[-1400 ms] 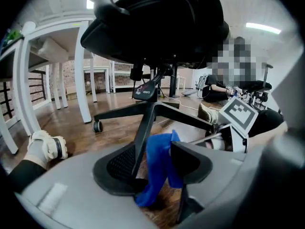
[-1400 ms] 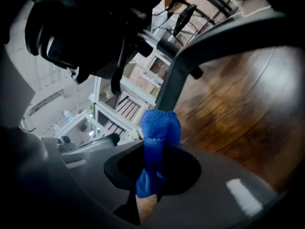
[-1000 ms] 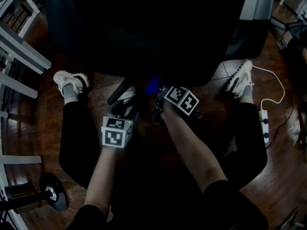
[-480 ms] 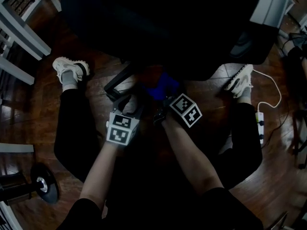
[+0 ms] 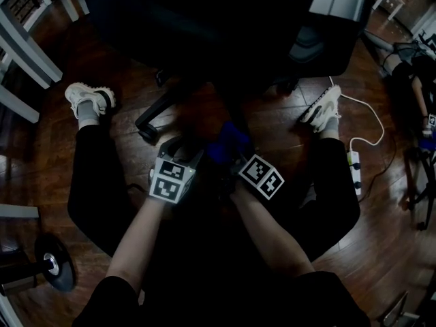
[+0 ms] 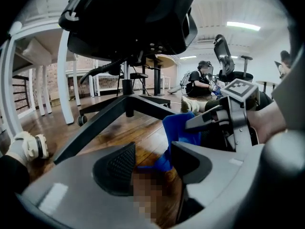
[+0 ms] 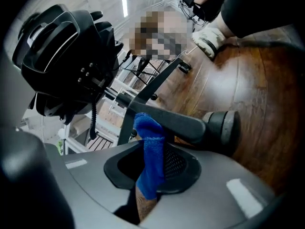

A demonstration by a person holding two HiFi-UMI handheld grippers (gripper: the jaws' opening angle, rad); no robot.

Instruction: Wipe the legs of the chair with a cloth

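Observation:
The black office chair (image 5: 204,39) fills the top of the dark head view, and its star base (image 6: 125,108) stands on the wood floor. A blue cloth (image 7: 150,149) sticks up between the jaws of my right gripper (image 7: 152,162), which is shut on it. The cloth's top lies against a black chair leg (image 7: 174,120) that ends in a caster (image 7: 223,128). In the head view the blue cloth (image 5: 228,142) shows just ahead of the right gripper (image 5: 236,157). My left gripper (image 5: 177,152) hovers beside it, open (image 6: 152,162) with nothing between its jaws, near another leg (image 5: 153,114).
My white shoes (image 5: 85,99) (image 5: 321,107) flank the chair base. White table legs (image 5: 27,53) stand at the left, and a power strip with cable (image 5: 354,165) lies at the right. A round weight (image 5: 51,264) sits at lower left. Another person (image 6: 199,80) sits farther off.
The right gripper has drawn the blue cloth back from under the seat, outward along the leg towards me. The left gripper has come back with it.

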